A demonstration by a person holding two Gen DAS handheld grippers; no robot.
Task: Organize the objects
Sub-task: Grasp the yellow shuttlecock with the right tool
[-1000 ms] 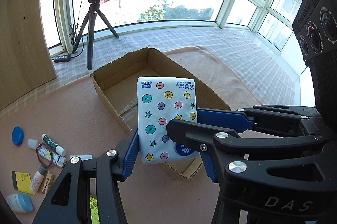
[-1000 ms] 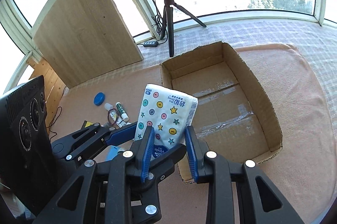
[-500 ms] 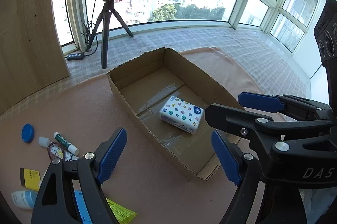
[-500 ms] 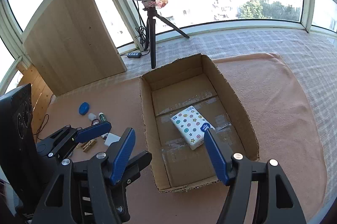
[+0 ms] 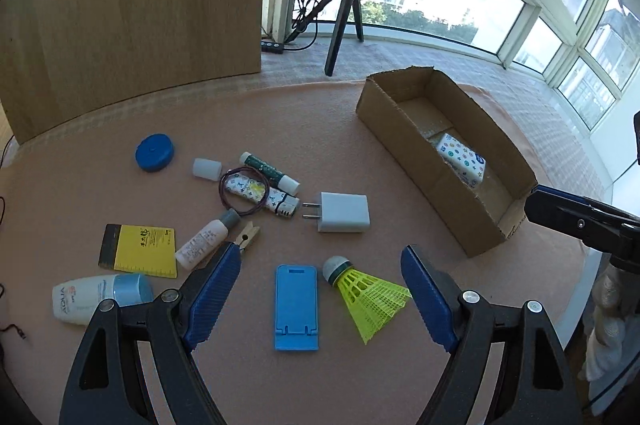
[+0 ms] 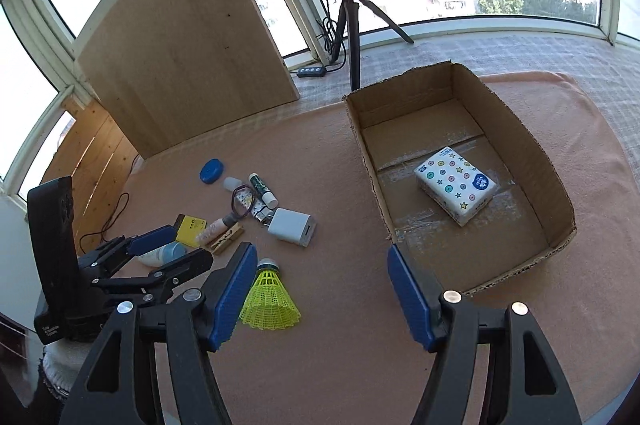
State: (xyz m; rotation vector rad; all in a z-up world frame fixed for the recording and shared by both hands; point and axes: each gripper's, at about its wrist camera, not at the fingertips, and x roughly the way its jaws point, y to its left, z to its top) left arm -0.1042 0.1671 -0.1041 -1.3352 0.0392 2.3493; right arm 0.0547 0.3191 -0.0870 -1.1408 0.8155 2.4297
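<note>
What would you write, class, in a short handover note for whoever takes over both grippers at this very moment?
Left gripper: open, holding nothing, over the loose items, with the blue phone stand and yellow shuttlecock between its fingers, untouched.
Right gripper: open, holding nothing, near the cardboard box; its jaws have just been opening.
Done: the tissue pack lies flat inside the box.
Left: everything else is on the mat beside the box: white charger, blue cap, glue stick, clothespin, yellow notepad, small bottle, lotion bottle.
</note>
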